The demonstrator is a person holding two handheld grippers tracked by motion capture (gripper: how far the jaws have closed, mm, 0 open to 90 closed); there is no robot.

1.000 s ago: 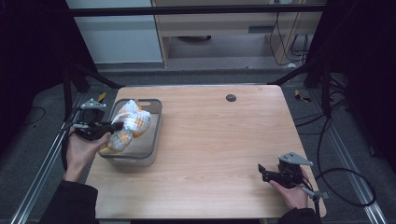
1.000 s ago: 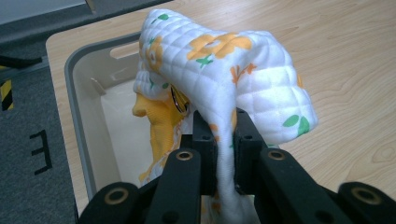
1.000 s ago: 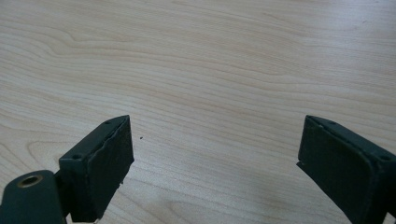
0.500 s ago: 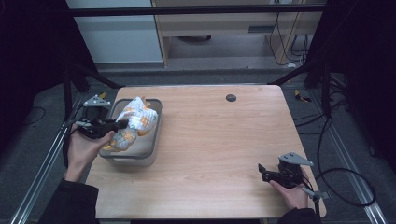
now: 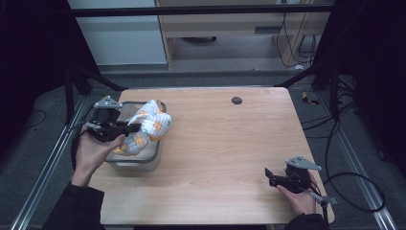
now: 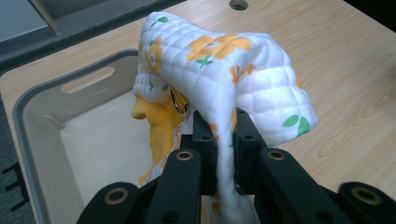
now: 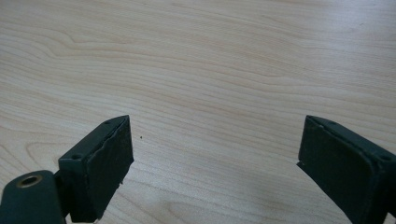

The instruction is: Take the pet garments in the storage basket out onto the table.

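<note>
A white quilted cloth [image 5: 151, 123] [image 6: 224, 70] printed with orange flowers and green leaves hangs half out of a grey bin [image 5: 131, 163] [image 6: 42, 116] at the table's left side. My left gripper [image 5: 134, 128] [image 6: 226, 135] is shut on a fold of that cloth, which it holds above the bin's right rim. The cloth's orange underside trails down into the bin. Near the table's front right corner my right gripper [image 5: 269, 176] [image 7: 212, 163] stands open, low over bare wood, with nothing between its jaws.
The wooden table [image 5: 225, 143] has a dark round hole [image 5: 236, 100] near its far edge. Black frame bars and cables run along both sides. A cabinet and shelving stand on the floor beyond the far edge.
My left gripper has lifted and moved right with the cloth, which has come up out of the bin and now bulges over its right rim. The right gripper has stayed still.
</note>
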